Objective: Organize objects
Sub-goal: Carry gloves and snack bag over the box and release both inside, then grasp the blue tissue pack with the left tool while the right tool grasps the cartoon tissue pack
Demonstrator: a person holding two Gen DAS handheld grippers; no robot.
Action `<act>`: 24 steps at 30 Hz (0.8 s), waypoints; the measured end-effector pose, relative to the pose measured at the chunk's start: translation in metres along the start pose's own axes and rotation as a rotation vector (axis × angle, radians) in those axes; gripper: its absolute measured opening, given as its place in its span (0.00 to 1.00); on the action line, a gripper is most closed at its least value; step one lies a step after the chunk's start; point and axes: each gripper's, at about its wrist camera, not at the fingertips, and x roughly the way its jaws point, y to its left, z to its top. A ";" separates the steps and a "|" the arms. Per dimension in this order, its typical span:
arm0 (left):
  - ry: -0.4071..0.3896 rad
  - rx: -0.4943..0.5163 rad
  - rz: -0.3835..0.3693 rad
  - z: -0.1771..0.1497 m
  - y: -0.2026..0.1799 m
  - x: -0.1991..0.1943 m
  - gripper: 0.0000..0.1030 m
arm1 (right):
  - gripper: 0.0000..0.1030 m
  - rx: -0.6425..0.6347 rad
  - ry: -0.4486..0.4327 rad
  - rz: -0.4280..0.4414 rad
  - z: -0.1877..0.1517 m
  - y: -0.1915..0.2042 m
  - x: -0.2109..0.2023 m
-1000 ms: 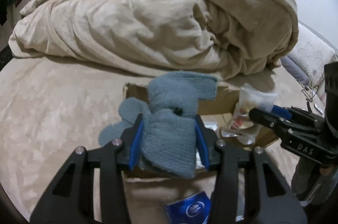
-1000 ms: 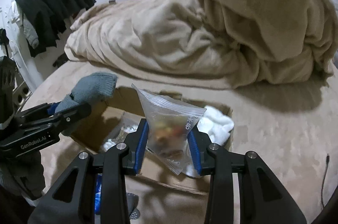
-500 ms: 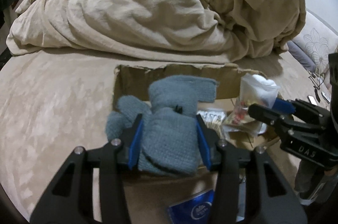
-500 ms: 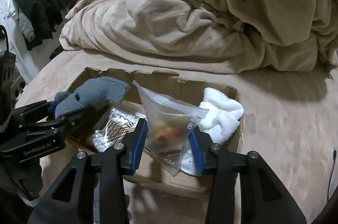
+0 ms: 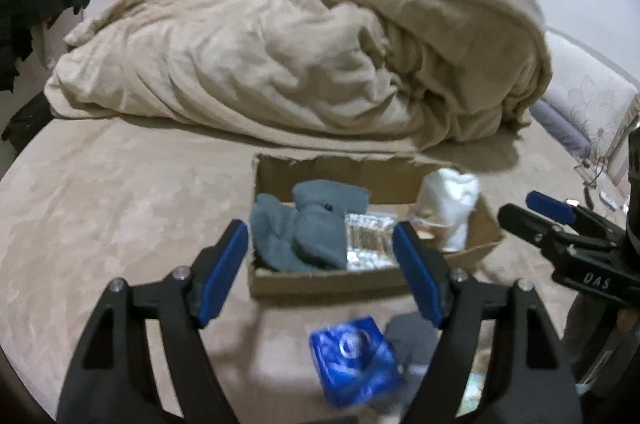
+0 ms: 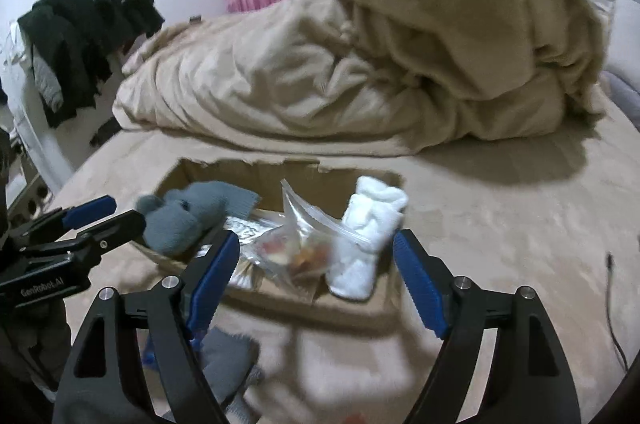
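Observation:
A low cardboard box (image 5: pixel 320 284) (image 6: pixel 288 308) sits on the bed. A grey knit glove (image 5: pixel 304 232) (image 6: pixel 184 220) lies in its left part, a pack of cotton swabs (image 5: pixel 368 240) in the middle, a clear zip bag of small items (image 6: pixel 296 244) and a rolled white cloth (image 5: pixel 452 204) (image 6: pixel 368 244) at the right. My left gripper (image 5: pixel 320 272) is open and empty, just in front of the box. My right gripper (image 6: pixel 316 276) is open and empty, in front of the zip bag.
A blue packet (image 5: pixel 352 360) and another grey glove (image 5: pixel 412 344) (image 6: pixel 228 364) lie on the bed in front of the box. A heaped beige duvet (image 5: pixel 320 64) fills the far side. Dark clothes (image 6: pixel 80 32) hang at the left. A cable (image 6: pixel 612 304) lies at the right.
Both grippers have opened and drawn back. The grey glove has dropped into the box's left part and the zip bag into its right part.

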 end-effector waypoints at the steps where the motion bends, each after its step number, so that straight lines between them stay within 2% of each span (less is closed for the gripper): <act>1: -0.011 -0.007 0.001 -0.001 0.000 -0.011 0.77 | 0.80 0.005 -0.011 -0.003 0.000 0.001 -0.011; 6: -0.042 -0.032 -0.005 -0.003 -0.003 -0.066 0.80 | 0.80 0.005 -0.010 -0.027 -0.006 0.014 -0.067; 10: -0.081 -0.061 0.012 -0.007 -0.003 -0.110 0.93 | 0.80 -0.007 -0.001 -0.050 -0.014 0.024 -0.107; 13: -0.074 -0.097 0.018 -0.017 -0.001 -0.126 0.94 | 0.80 0.007 -0.005 -0.040 -0.027 0.027 -0.135; 16: -0.049 -0.117 0.010 -0.031 0.000 -0.129 0.94 | 0.80 -0.031 -0.001 -0.068 -0.041 0.031 -0.152; 19: -0.024 -0.075 0.031 -0.051 -0.006 -0.118 0.94 | 0.80 -0.026 0.000 -0.048 -0.054 0.030 -0.157; 22: 0.031 -0.015 0.063 -0.072 -0.015 -0.092 0.94 | 0.80 -0.059 0.017 -0.055 -0.068 0.035 -0.145; 24: 0.066 -0.019 0.069 -0.085 -0.014 -0.076 0.94 | 0.80 -0.096 0.054 -0.071 -0.075 0.041 -0.127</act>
